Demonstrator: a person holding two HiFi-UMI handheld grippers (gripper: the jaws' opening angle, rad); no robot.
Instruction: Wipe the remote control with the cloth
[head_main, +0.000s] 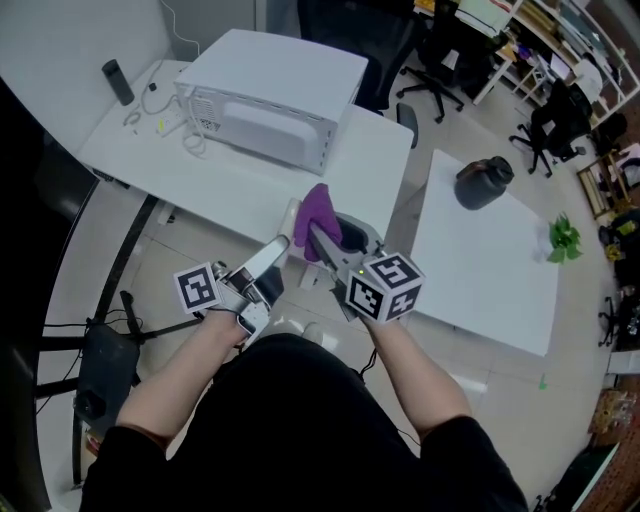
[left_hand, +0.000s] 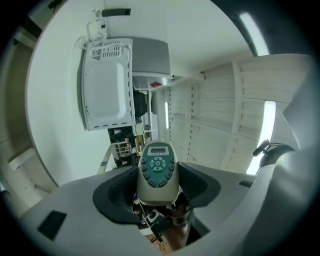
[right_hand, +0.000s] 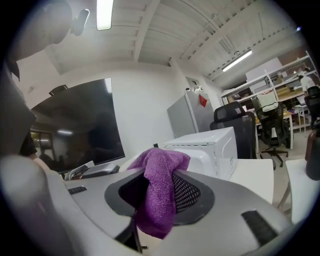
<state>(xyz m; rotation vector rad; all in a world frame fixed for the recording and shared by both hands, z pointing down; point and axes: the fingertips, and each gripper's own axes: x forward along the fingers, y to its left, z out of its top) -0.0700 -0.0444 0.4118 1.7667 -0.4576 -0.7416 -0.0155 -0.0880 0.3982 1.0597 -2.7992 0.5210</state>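
1. Centre of the head view: a person holds the left hand-held gripper and the right hand-held gripper side by side. Their tips come together over the near edge of a white surface.
2. The left hand-held gripper is closed on the remote control. In the left gripper view, the dark pads press on both sides of the remote's lower body. The remote is pale grey with a teal button panel and a small display, and it points away from the camera in the lower centre of that frame.
3. The right hand-held gripper is clamped on the purple cloth. In the right gripper view, the fabric is bunched between the pads, humps over their top and hangs below them at lower centre.
4. In the head view the cloth sits just beside the remote control at the frame's centre. Whether the two touch cannot be made out.
5. A white microwave oven stands on the surface in the upper middle of the head view, well beyond the grippers.
6. At right, a second white surface carries a black jug and a small green plant near its far side.
7. Black office chairs stand on the floor at upper right.
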